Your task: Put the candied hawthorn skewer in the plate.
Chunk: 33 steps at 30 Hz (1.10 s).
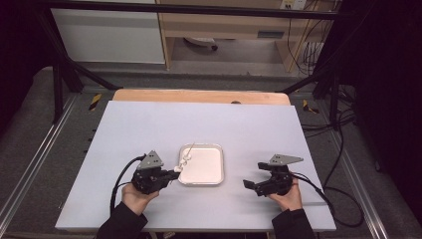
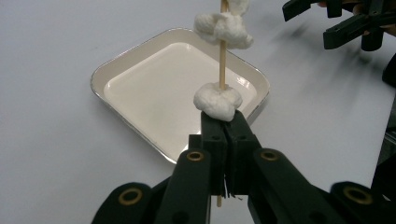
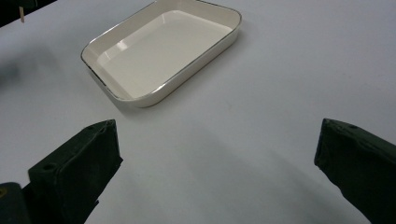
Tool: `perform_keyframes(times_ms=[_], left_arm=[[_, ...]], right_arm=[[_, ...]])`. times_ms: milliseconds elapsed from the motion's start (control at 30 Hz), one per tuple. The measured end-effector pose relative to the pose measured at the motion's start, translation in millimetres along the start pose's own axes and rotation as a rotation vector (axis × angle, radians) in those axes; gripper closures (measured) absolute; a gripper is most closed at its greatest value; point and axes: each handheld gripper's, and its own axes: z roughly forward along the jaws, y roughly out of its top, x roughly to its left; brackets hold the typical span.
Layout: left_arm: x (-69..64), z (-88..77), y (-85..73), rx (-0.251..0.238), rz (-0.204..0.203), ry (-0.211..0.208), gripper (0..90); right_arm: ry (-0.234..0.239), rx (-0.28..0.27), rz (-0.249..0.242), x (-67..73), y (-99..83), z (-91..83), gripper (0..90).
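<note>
1. Where clamped tight between the jaws of the left gripper (image 2: 223, 122): wooden skewer (image 2: 222, 60), upright, threaded with white marshmallow-like pieces (image 2: 217, 101), lowest piece resting on the jaw tips.
2. Held above the near-left rim of the cream enamel tray (image 1: 217, 164), at the middle of the white bench (image 1: 149, 124).
3. Right gripper (image 1: 252, 185): jaws spread wide, nothing between them, just beside the tray's right side, above bare bench.
</note>
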Motion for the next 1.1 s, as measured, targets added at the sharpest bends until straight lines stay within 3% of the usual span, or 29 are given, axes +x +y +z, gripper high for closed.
perform_keyframes(times_ms=[233, 633, 800, 1100], left_arm=[[4.6, 14.5, 13.0, 0.054, -0.013, -0.001, 87.5], [7.4, 52.5, 32.4, 0.157, -0.021, 0.045, 87.6], [6.8, 69.1, 32.5, 0.208, -0.024, 0.051, 87.5], [4.2, 83.0, 28.6, 0.287, -0.009, 0.074, 87.5]], right_arm=[[-0.020, 0.026, 0.011, -5.3, -5.0, -6.4, 0.7], [-0.041, 0.036, 0.015, -10.4, -13.1, -12.4, 0.5], [-0.042, 0.039, 0.015, -11.0, -14.1, -13.2, 0.5], [-0.039, 0.030, 0.019, -11.0, -13.8, -13.4, 0.5]])
